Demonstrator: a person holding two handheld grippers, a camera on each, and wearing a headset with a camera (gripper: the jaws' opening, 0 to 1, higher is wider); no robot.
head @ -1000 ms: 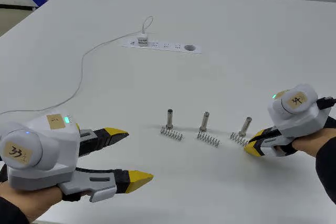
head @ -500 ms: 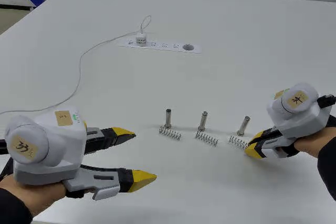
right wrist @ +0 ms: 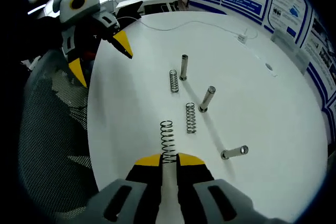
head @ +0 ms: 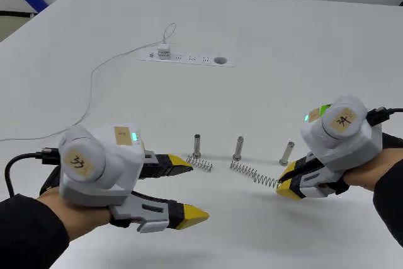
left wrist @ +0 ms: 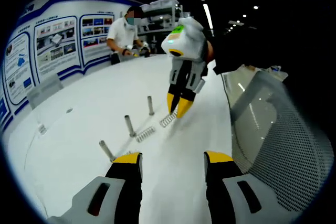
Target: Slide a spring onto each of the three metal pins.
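Three metal pins stand in a row on the white table (head: pixel 264 92): left pin (head: pixel 197 145), middle pin (head: pixel 238 148), right pin (head: pixel 286 153). One spring (head: pixel 200 164) lies in front of the left pin and a second spring (head: pixel 242 169) in front of the middle pin. My right gripper (head: pixel 283 184) is shut on the end of a third spring (head: pixel 267 179), held low and pointing left, in line with the second. In the right gripper view that spring (right wrist: pixel 167 139) sticks out from my right gripper (right wrist: pixel 169 160). My left gripper (head: pixel 187 190) is open, just left of the left spring.
A white power strip (head: pixel 186 58) with a plug and cable lies at the far middle of the table. A mesh chair (left wrist: pixel 273 129) stands by the table's near edge. A person (left wrist: pixel 123 35) works at another table far behind.
My right gripper has closed on the right-hand spring and carried it left, away from the right pin. My left gripper has moved right, closer to the left pin and spring.
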